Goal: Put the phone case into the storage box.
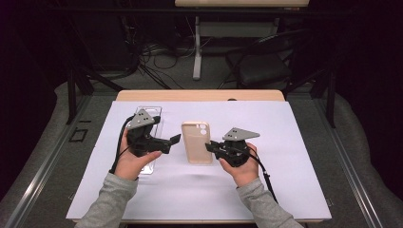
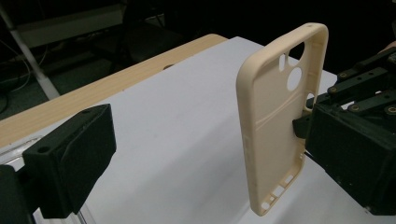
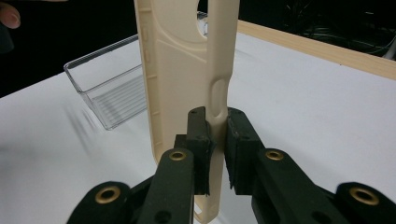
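A cream phone case (image 1: pixel 196 142) sits at the middle of the white sheet (image 1: pixel 285 142), inner side showing, camera cut-outs at the far end. My right gripper (image 1: pixel 209 146) comes in from the right and is shut on the case's side wall. In the right gripper view its pads (image 3: pixel 200 140) pinch that wall (image 3: pixel 217 93) of the case. My left gripper (image 1: pixel 172 142) hovers just left of the case, open. In the left gripper view the case (image 2: pixel 275 135) stands ahead of its wide-apart jaws, close to the right one. I cannot tell whether the case touches the sheet.
A clear plastic tray (image 1: pixel 151 113) lies at the sheet's far left, partly under my left hand; it also shows as a clear box (image 3: pixel 107 88) behind the case. The wooden table edge (image 1: pixel 199 95) runs along the far side. Beyond are cables, a chair and a table leg.
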The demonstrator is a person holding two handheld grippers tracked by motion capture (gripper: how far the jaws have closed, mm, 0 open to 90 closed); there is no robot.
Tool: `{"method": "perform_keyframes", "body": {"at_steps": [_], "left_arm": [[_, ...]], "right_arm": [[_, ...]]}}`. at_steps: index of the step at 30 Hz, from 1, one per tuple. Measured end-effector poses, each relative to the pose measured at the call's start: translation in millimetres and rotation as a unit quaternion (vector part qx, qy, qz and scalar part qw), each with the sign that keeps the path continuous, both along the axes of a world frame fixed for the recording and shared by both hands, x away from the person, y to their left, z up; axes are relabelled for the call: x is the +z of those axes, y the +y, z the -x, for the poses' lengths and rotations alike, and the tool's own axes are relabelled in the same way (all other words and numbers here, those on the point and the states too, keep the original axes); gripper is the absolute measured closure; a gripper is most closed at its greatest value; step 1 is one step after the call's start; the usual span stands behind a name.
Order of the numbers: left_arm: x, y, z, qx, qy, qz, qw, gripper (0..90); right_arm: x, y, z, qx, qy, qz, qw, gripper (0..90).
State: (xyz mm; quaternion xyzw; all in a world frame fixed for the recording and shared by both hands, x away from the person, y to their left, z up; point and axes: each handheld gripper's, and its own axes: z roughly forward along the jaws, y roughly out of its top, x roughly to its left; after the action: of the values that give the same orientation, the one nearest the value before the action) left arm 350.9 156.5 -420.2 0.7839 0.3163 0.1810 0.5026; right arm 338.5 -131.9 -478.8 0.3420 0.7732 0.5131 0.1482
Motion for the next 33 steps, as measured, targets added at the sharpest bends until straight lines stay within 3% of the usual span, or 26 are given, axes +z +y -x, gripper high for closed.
{"method": "perform_keyframes", "body": {"at_steps": [5,33], "left_arm": [[2.0,-3.5,3.8,-0.002,-0.009,-0.012,0.9999,5.6],[2.0,-13.7,10.5,-0.020,-0.014,-0.023,0.9994,16.3]], "right_arm": [[0.6,1.5,1.7,-0.002,0.006,0.000,1.0000,81.4],[-2.7,10.8,6.8,-0.013,0.011,0.013,0.9998,81.4]]}}
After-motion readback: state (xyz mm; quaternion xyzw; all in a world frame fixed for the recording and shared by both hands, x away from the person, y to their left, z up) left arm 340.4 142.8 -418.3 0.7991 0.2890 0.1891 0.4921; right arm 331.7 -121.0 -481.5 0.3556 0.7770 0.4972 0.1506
